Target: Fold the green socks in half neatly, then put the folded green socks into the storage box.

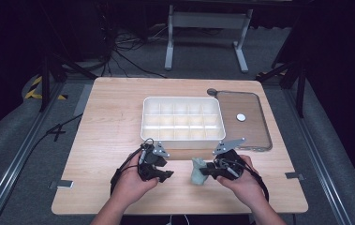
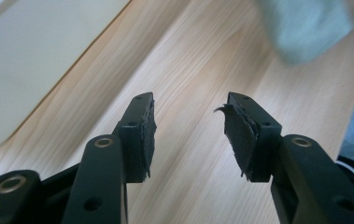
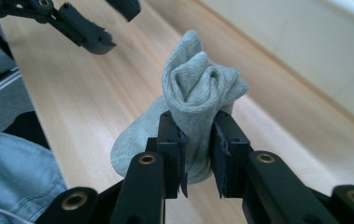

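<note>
While the right gripper (image 3: 197,154) pinches the rolled grey-green sock (image 3: 198,93) mid-frame, jaws pressed on its folded body, the sock sits low-centre in the high view (image 1: 197,172), just below the white divided box (image 1: 183,119). Left gripper (image 2: 188,133) spread, empty, over bare table (image 2: 188,60).

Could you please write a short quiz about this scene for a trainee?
1. True or false: the right gripper is shut on the sock.
2. What is between the jaws of the left gripper?
3. The lid lies: A) on the box, B) beside the box, C) on the floor.

Key: 1 true. 2 nothing; the jaws stand apart over the table. 3 B.
</note>
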Available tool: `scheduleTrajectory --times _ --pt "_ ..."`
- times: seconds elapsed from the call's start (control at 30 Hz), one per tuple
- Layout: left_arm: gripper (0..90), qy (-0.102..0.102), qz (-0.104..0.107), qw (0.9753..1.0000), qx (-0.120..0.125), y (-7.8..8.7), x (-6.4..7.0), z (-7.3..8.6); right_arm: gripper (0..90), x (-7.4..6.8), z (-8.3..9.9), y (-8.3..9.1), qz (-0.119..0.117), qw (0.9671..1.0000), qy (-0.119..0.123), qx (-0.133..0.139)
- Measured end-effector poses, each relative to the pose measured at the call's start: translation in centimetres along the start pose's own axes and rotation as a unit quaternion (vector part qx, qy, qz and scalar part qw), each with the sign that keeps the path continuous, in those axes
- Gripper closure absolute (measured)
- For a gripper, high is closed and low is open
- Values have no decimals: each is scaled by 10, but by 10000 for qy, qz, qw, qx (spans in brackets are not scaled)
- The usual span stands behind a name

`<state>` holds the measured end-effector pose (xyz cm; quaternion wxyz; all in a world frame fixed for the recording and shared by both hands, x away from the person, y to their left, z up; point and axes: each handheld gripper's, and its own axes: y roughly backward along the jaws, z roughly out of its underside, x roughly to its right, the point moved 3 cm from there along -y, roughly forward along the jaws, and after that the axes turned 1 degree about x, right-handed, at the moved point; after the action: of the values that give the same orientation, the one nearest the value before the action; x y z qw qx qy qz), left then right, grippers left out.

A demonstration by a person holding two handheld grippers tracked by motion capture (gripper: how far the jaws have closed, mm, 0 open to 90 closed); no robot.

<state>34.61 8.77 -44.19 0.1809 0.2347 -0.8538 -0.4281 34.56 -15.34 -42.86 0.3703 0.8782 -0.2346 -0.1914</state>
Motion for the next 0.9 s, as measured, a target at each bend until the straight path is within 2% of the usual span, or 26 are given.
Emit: scheduleTrajectory --times 0.17,0.3,0.67,0.9 --pt "536 127 -22 9998 125 7 -5 2 750 7 -13 12 248 9996 110 49" --pt "534 203 -34 9996 200 11 -8 3 750 13 -20 21 369 9993 94 67" --pt "533 250 -50 9994 216 15 -12 4 749 23 -36 39 657 9975 69 267" --pt "533 315 -65 9993 164 18 -15 4 749 36 -47 49 953 9949 84 332"
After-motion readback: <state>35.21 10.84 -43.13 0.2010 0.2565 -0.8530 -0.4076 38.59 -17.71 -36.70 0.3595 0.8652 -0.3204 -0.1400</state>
